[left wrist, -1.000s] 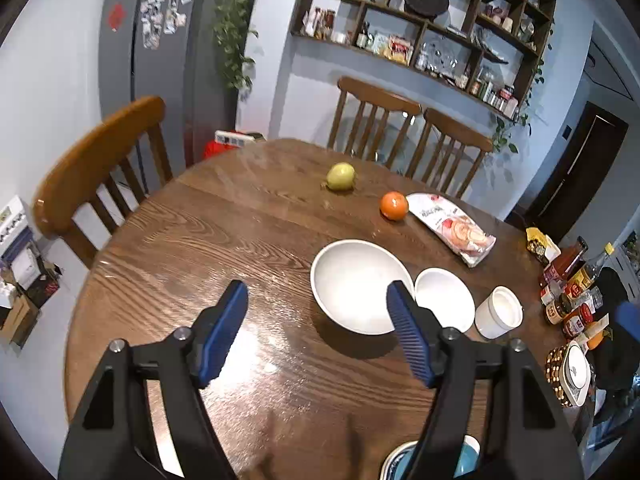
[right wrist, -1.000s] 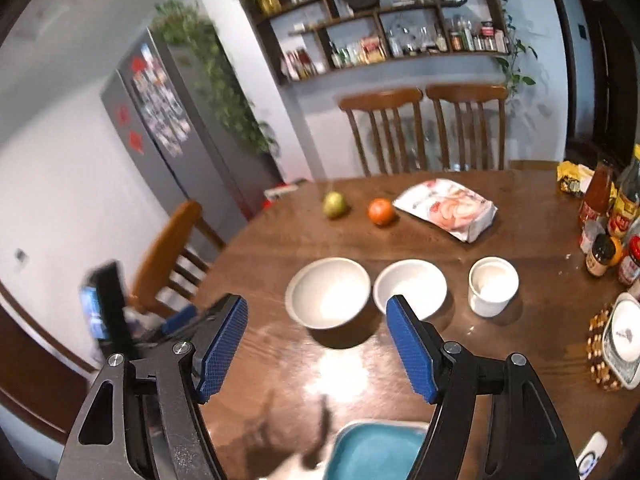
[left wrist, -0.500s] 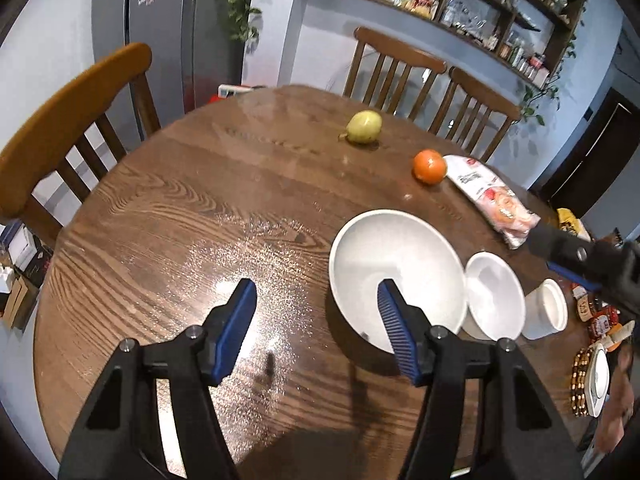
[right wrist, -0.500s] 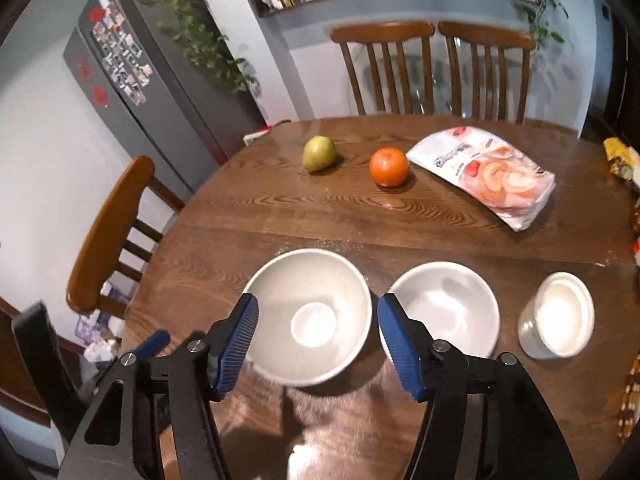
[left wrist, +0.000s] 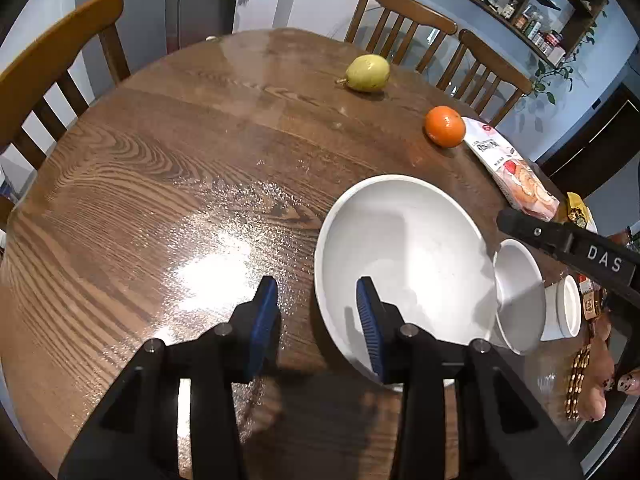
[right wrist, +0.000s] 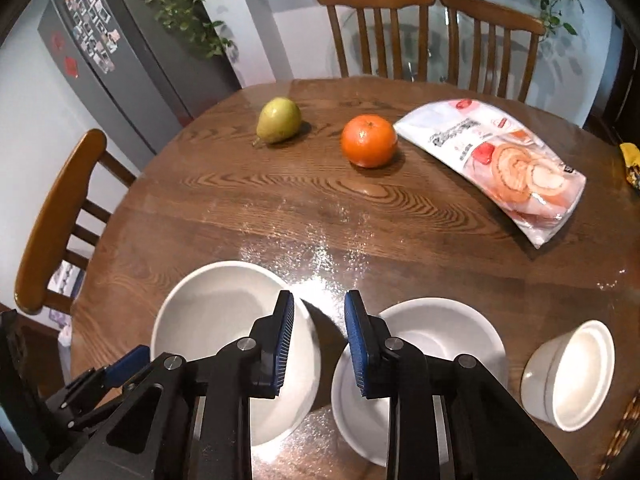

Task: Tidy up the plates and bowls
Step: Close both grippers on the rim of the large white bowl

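A large white bowl point(left wrist: 404, 256) sits on the round wooden table point(left wrist: 160, 152); it also shows in the right wrist view point(right wrist: 212, 320). A smaller white bowl point(right wrist: 440, 344) stands right of it, seen too in the left wrist view point(left wrist: 518, 288). My left gripper point(left wrist: 318, 320) is open and straddles the large bowl's near-left rim, one finger inside, one outside. My right gripper point(right wrist: 320, 344) is open, partly narrowed, over the gap between the two bowls, its right finger over the small bowl's left rim.
A white cup point(right wrist: 572, 372) stands right of the small bowl. A pear point(right wrist: 278, 120), an orange point(right wrist: 369, 141) and a snack bag point(right wrist: 500, 160) lie at the far side. Wooden chairs point(right wrist: 432, 36) surround the table. Bottles and jars crowd the right edge.
Both grippers came down and forward toward the bowls and their jaws narrowed. The left one now straddles the large bowl's rim; the right one reached the gap between the bowls.
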The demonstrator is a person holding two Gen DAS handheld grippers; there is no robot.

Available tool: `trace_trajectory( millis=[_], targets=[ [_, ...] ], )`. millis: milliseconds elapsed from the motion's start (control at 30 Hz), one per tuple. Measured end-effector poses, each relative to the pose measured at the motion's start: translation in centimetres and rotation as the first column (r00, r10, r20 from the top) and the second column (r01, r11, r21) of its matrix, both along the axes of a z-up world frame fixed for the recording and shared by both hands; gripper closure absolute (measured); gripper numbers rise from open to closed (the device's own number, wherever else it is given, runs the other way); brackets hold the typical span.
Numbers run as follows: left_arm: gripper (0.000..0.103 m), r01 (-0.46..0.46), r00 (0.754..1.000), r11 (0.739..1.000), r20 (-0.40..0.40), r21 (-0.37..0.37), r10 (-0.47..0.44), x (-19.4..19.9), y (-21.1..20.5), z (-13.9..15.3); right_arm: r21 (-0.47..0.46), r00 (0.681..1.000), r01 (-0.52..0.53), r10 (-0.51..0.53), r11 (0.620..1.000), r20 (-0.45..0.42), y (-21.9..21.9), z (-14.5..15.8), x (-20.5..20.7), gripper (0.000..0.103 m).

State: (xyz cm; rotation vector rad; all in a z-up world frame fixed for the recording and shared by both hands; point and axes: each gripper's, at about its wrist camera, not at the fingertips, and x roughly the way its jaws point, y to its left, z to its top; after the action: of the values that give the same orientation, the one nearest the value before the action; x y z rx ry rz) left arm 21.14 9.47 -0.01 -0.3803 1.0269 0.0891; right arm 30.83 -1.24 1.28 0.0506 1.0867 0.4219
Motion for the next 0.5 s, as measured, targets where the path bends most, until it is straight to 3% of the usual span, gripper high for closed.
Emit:
trace_trajectory(
  millis=[233, 333, 433, 500],
  targets=[
    [0.066, 0.003, 0.999, 0.999, -0.038, -0.036, -0.004, 0.9, 0.3, -0.9, -0.037, 0.998, -0.048, 0.047, 0.998, -0.036, 1.8, -1.9, 1.0, 0.074],
    [0.079, 0.021, 0.998, 0.998, -0.057, -0.064, -0.025, 1.2, 0.4, -1.6, -0.037, 0.997, -0.065, 0.063, 0.997, -0.048, 2.4, -2.7, 1.0, 0.075],
    [0.089, 0.048, 0.996, 0.993, -0.068, -0.110, -0.055, 1.4, 0.6, -2.0, -0.035, 0.995, -0.073, 0.070, 0.997, -0.065, 2.8, -3.6, 0.8, 0.083],
    [0.091, 0.050, 0.995, 0.992, -0.085, -0.114, -0.059, 1.3, 0.5, -2.0, 0.001, 0.995, -0.069, 0.069, 0.998, -0.070, 2.7, -3.8, 0.6, 0.085]
  ],
)
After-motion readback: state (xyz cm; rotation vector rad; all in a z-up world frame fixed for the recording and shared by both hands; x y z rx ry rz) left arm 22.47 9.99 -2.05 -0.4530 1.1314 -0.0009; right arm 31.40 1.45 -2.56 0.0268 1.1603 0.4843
